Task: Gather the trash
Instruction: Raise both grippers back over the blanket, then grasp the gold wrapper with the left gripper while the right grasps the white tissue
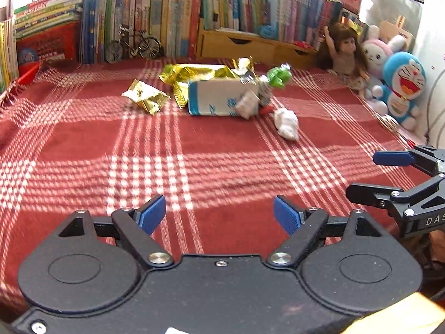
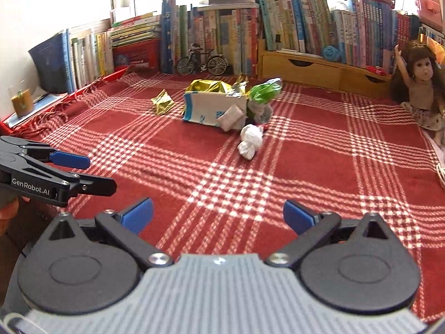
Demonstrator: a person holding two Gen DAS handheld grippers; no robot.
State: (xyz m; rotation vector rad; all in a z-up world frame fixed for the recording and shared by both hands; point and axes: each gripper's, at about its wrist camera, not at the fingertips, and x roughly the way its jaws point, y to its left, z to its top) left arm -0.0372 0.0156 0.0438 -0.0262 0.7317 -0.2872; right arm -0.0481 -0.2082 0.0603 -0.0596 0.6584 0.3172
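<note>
Both tools — left tool [image 1: 219, 215] and right tool [image 2: 218, 217] — hang spread and empty, while the trash [image 1: 219, 94] sits heaped mid-tabletop [image 1: 222, 167] on the plaid cloth — none visibly bagged yet.

Red-and-white plaid cloth [image 2: 306, 167]; gold wrapper [image 2: 162, 101]; green wrapper [image 2: 264, 91]; white paper wad [image 2: 250, 142].

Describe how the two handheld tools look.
Left tool: black linkage arms, round black hubs, silver pivot bolts, ribbed blue pads, black body; "GenRobot.AI" printed on its side in the right wrist view. Right tool: same black arms and blue pads, but a ribbed grey body.
</note>
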